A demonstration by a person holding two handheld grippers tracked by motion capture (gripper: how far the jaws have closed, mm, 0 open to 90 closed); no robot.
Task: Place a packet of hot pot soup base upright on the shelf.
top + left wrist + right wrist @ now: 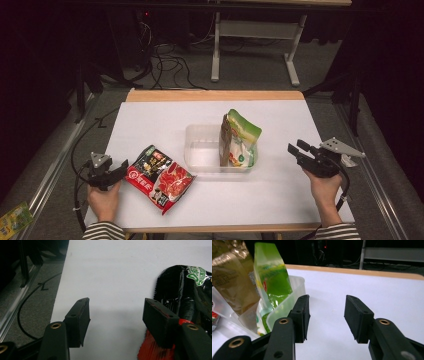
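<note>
High view: red-and-black snack bag [159, 178] lies flat on the white table [280, 190], just beside the left gripper [120, 167] (right gripper [295, 148] well apart).

Left gripper view: jaws apart, empty; bag touching/beside one jaw, not between. Risk: closing now pinches table only.

Right gripper view: jaws apart, empty, near clear bin [287, 302].

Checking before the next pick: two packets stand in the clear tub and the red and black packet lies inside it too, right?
Not quite. The red and black packet lies on the white table, outside the clear tub, to its left, as the high view shows. The two packets do stand in the tub.
</note>
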